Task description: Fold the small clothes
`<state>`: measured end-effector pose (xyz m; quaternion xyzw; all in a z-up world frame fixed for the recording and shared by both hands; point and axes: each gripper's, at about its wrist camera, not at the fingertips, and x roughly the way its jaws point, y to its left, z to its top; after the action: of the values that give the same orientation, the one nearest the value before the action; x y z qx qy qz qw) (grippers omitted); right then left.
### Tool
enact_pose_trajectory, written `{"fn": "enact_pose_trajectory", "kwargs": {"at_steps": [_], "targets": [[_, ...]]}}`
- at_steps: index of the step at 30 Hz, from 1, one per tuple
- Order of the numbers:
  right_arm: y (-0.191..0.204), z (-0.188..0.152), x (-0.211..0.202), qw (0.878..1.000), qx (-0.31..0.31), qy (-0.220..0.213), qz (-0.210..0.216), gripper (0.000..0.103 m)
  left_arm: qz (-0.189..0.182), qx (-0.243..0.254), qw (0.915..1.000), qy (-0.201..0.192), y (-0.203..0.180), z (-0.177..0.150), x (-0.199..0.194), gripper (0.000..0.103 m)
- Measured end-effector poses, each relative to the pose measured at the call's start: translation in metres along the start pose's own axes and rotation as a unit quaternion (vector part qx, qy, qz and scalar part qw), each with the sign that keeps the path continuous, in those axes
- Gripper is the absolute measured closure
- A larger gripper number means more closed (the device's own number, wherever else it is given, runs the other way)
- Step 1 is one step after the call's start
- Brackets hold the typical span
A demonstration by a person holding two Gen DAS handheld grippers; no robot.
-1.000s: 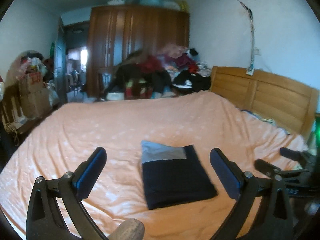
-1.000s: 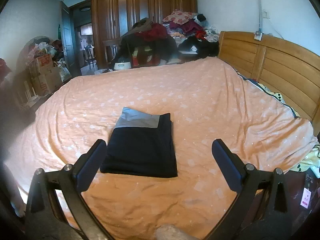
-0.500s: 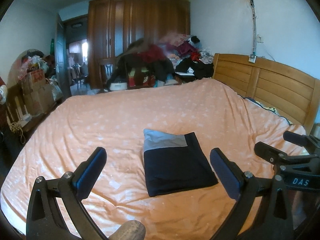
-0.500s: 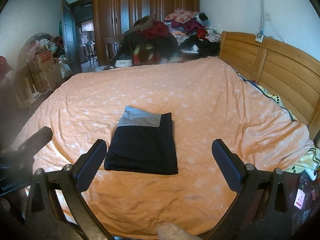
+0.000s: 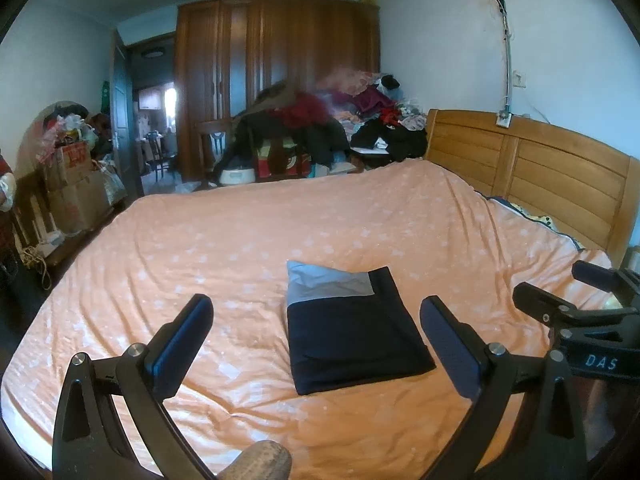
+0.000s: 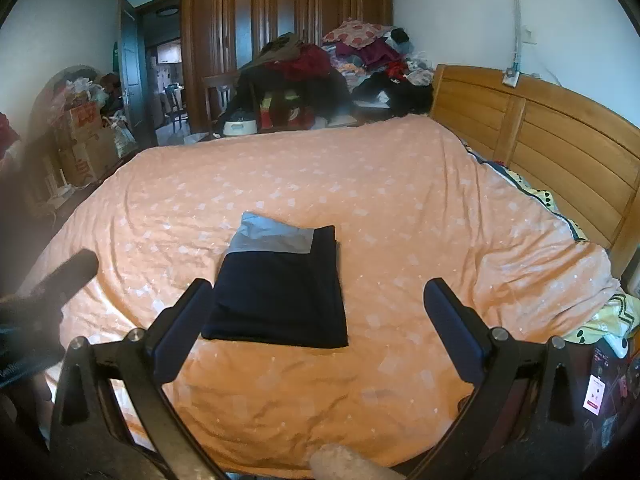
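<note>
Above the bed (image 5: pixel 320 220), both tools (image 5: pixel 316 332) (image 6: pixel 318 312) gape wide, empty, clear of the folded garment (image 5: pixel 352 336).

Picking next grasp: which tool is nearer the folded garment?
About even, possibly the right tool: its left finger overlaps the folded garment's near corner. The left tool hangs back over the bed edge.

A folded dark garment (image 5: pixel 352 330) with a grey band lies flat at centre frame on the orange bedspread (image 5: pixel 248 240). The left gripper (image 5: pixel 316 340) hangs wide open at lower frame; the right gripper (image 5: pixel 568 292) enters from the right edge.
</note>
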<state>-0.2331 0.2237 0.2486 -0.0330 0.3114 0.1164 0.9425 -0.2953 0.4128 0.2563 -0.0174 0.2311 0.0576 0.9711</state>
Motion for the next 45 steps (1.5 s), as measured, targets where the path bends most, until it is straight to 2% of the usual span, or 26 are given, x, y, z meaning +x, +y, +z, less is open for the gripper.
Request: {"fn": "enact_pose_trajectory", "kwargs": {"at_steps": [45], "targets": [[0.009,-0.017,0.006,0.999,-0.001,0.027,0.025,0.001,0.001,-0.002,0.9999,0.013,0.000,-0.007,0.007,0.000]]}}
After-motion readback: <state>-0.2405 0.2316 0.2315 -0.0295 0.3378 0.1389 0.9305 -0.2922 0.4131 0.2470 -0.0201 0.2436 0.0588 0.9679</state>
